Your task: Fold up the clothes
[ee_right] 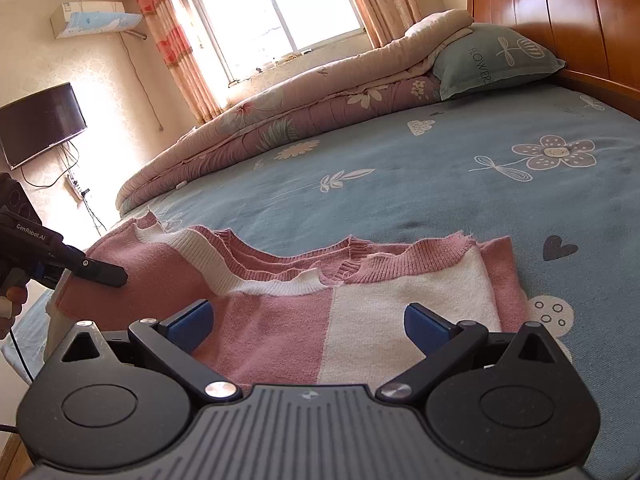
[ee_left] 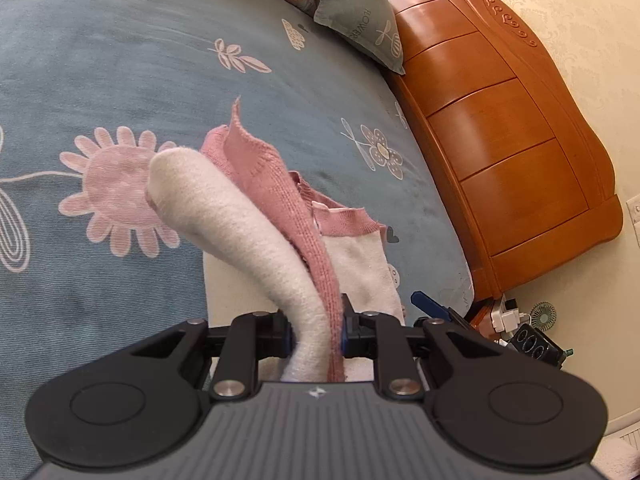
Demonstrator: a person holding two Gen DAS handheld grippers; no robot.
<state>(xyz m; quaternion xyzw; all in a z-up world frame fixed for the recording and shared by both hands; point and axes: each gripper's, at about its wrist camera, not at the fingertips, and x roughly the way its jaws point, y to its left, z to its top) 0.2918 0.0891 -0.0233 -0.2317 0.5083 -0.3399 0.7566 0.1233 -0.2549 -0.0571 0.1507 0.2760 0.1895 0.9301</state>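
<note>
A pink and white knit sweater [ee_right: 320, 312] lies on the blue flowered bed sheet [ee_right: 440, 184], neck opening facing the far side. My left gripper [ee_left: 316, 332] is shut on a bunched fold of the sweater [ee_left: 256, 232], lifting its left side; it also shows in the right wrist view [ee_right: 100, 274], pinching the pink left edge. My right gripper [ee_right: 308, 326] is open, its blue pads [ee_right: 424, 326] spread just above the sweater's lower middle. Its blue fingertip shows in the left wrist view [ee_left: 426, 304].
A rolled quilt [ee_right: 280, 120] and a grey-green pillow [ee_right: 492, 62] lie along the far side by the wooden headboard [ee_left: 500, 128]. A wall TV [ee_right: 40, 124] and window [ee_right: 272, 12] are beyond. A small fan [ee_left: 543, 315] sits on the floor.
</note>
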